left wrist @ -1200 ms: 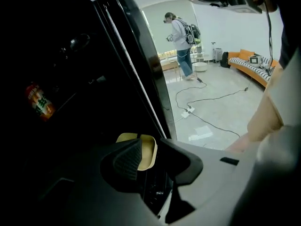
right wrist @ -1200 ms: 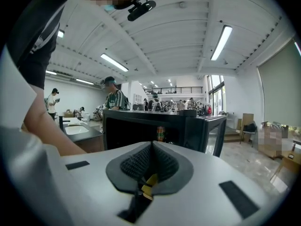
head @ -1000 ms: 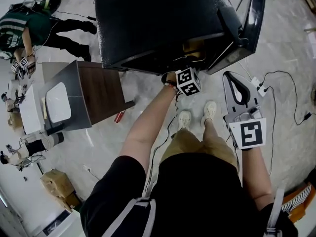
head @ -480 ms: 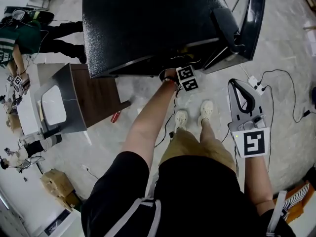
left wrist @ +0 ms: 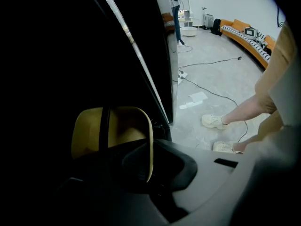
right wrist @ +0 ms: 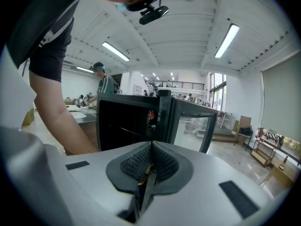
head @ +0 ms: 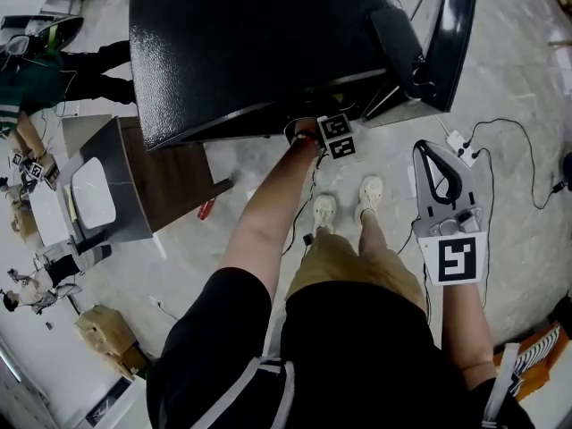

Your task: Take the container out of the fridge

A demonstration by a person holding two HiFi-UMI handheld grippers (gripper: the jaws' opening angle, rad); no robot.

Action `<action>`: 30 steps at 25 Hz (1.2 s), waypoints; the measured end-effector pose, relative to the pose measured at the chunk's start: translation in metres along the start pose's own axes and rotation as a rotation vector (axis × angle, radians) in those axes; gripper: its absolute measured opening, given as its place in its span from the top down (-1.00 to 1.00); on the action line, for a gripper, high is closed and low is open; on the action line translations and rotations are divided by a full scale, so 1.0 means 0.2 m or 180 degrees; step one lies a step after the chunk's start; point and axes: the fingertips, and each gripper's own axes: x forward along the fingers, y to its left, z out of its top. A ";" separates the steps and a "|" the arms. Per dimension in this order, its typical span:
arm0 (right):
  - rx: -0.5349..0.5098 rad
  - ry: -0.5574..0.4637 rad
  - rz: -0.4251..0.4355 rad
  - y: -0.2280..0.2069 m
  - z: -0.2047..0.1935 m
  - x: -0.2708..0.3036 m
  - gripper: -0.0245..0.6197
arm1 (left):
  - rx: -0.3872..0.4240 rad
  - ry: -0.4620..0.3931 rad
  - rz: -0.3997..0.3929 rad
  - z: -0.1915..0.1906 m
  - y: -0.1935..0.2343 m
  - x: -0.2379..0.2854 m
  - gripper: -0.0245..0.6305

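A yellow container [left wrist: 120,131] sits in the dark inside of the black fridge [head: 259,43], whose door [head: 447,34] stands open to the right. In the left gripper view my left gripper [left wrist: 148,166] is closing its jaws on the container's right wall, and the dark pads [left wrist: 178,164] press on it. From the head view only this gripper's marker cube [head: 336,136] shows at the fridge's opening; its jaws are hidden inside. My right gripper [head: 426,148] hangs shut and empty over the floor, right of the person's shoes. In its own view the right gripper [right wrist: 151,147] faces the fridge [right wrist: 127,121].
A wood-sided cabinet [head: 170,177] with a white tray [head: 94,193] stands left of the fridge. A power strip and cables [head: 460,143] lie on the floor by the door. Another person [head: 36,79] is at the far left. A cardboard box [head: 107,333] sits at the lower left.
My left gripper has reached further into the fridge, so less of its cube shows at the opening. The right gripper has stayed about where it was.
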 end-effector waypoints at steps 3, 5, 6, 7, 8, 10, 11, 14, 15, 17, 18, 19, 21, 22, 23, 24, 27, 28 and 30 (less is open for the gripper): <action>-0.0047 0.0021 0.0017 0.00 -0.01 0.00 0.81 | 0.0037 0.0045 -0.0090 -0.01 -0.02 -0.01 0.85; -0.0039 0.0007 0.0033 0.01 -0.01 0.00 0.81 | 0.0035 0.0011 -0.0168 -0.01 -0.03 -0.01 0.85; -0.0030 -0.0004 0.0043 0.02 0.00 0.00 0.81 | 0.0034 0.0003 -0.0209 -0.01 -0.04 -0.02 0.85; -0.0027 -0.0009 0.0054 0.03 0.00 0.00 0.81 | 0.0036 -0.0001 -0.0245 -0.01 -0.05 -0.03 0.85; -0.0034 -0.0012 0.0063 0.03 0.00 -0.01 0.81 | 0.0046 -0.0009 -0.0270 -0.01 -0.05 -0.05 0.85; -0.0079 -0.0015 0.0063 0.04 0.01 -0.01 0.81 | 0.0075 -0.0037 -0.0310 0.00 -0.07 -0.07 0.85; -0.0101 -0.0016 0.0060 0.05 0.01 -0.02 0.81 | 0.0075 -0.0056 -0.0325 0.00 -0.08 -0.08 0.85; -0.0103 -0.0030 0.0071 0.05 0.01 -0.03 0.81 | -0.0029 -0.0094 -0.0364 0.01 -0.10 -0.10 0.85; -0.0092 -0.0041 0.0075 0.05 0.02 -0.03 0.81 | -0.0077 -0.0096 -0.0378 0.01 -0.11 -0.11 0.85; -0.0075 -0.0073 0.0087 0.06 0.02 -0.03 0.81 | -0.0153 -0.0111 -0.0413 0.01 -0.12 -0.13 0.85; -0.0068 -0.0085 0.0092 0.06 0.03 -0.03 0.81 | -0.0184 -0.0128 -0.0450 0.01 -0.13 -0.13 0.85; -0.0061 -0.0093 0.0097 0.07 0.03 -0.03 0.81 | -0.0214 -0.0155 -0.0510 0.02 -0.15 -0.14 0.85; -0.0051 -0.0113 0.0123 0.08 0.05 -0.04 0.81 | -0.0304 -0.0266 -0.0651 0.05 -0.19 -0.15 0.85; -0.0048 -0.0126 0.0143 0.08 0.06 -0.05 0.81 | -0.0368 -0.0338 -0.0704 0.08 -0.21 -0.15 0.85; -0.0047 -0.0134 0.0163 0.09 0.07 -0.06 0.81 | -0.0425 -0.0385 -0.0740 0.10 -0.23 -0.16 0.85; -0.0047 -0.0134 0.0176 0.09 0.08 -0.07 0.81 | -0.0464 -0.0397 -0.0758 0.11 -0.24 -0.17 0.85; -0.0066 -0.0160 0.0187 0.10 0.08 -0.10 0.81 | -0.0521 -0.0416 -0.0733 0.13 -0.27 -0.20 0.85; -0.0083 -0.0171 0.0197 0.10 0.09 -0.11 0.81 | -0.0547 -0.0436 -0.0743 0.13 -0.28 -0.21 0.85; -0.0090 -0.0196 0.0216 0.12 0.10 -0.12 0.81 | -0.0595 -0.0466 -0.0771 0.14 -0.30 -0.24 0.85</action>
